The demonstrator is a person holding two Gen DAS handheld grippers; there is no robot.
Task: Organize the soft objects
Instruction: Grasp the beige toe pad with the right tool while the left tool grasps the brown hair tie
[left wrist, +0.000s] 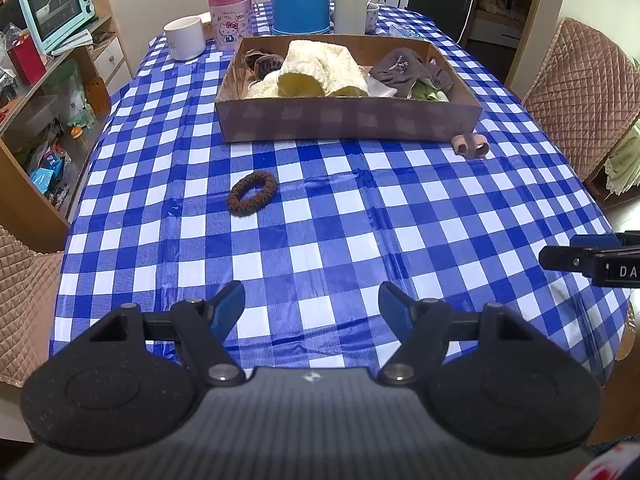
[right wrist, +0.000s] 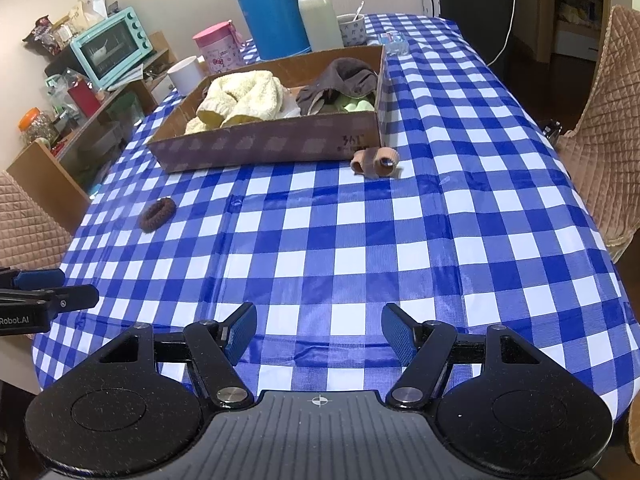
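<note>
With both the left gripper (left wrist: 311,304) and right gripper (right wrist: 319,330) spread wide and empty, the light, squashy brown scrunchie (left wrist: 252,191) lies alone on the bench (left wrist: 344,216) before the cardboard box (left wrist: 344,120), probably easiest pinched across 1 side of its ring.

Open tablecloth (left wrist: 320,220) up to cardboard box (left wrist: 348,116).

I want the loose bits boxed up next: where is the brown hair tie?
The brown hair tie lies flat on the checked tablecloth, in front of the cardboard box, towards its left end, untouched.
</note>
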